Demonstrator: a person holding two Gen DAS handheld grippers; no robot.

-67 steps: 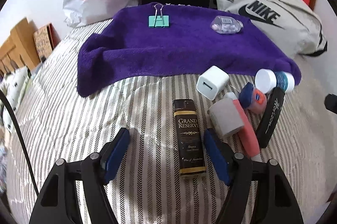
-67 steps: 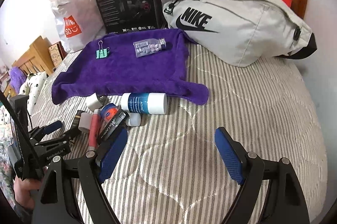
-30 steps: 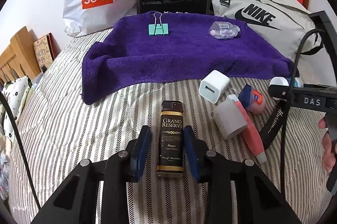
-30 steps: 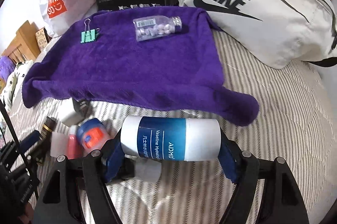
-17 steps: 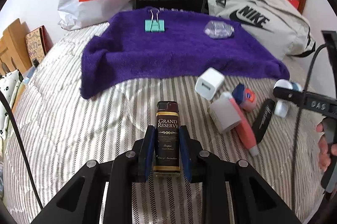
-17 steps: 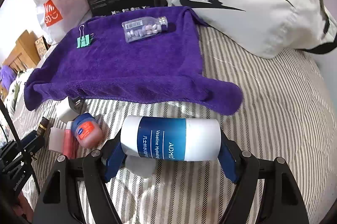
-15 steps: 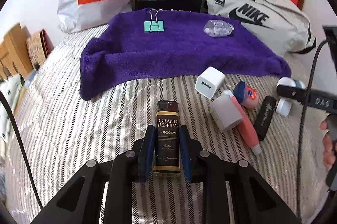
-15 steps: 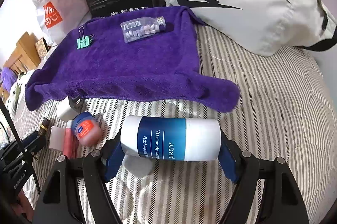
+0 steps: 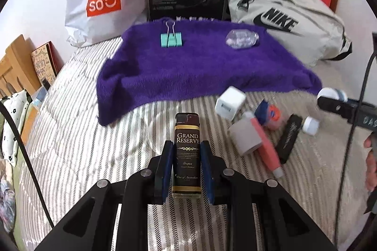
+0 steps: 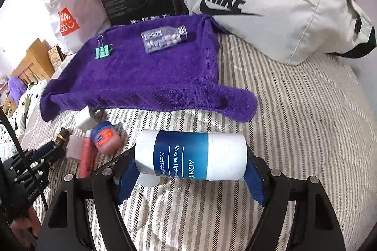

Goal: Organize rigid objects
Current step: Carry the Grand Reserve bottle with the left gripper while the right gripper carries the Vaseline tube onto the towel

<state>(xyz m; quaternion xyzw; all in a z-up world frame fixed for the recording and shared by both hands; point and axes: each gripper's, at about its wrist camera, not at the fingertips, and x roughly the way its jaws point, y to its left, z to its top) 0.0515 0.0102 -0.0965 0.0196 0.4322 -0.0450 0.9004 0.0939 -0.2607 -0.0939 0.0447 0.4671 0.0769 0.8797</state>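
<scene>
While level, left gripper [image 9: 187, 165] clamps lighter [image 9: 187, 154] | right gripper [image 10: 188, 170] clamps tube [image 10: 190, 157]

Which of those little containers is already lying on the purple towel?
The clear pill bottle, on its side beside the green binder clip. The Vaseline tube is in the right gripper; the small jar lies on the striped bedding.

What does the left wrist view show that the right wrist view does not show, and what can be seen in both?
Only the left wrist view shows the left claw shut on the Grand Reserve lighter, label readable. Only the right wrist view shows the right claw shut on the Vaseline tube, held crosswise by its ends. Both show the purple towel carrying the green binder clip and pill bottle, and the Nike bag behind.
</scene>
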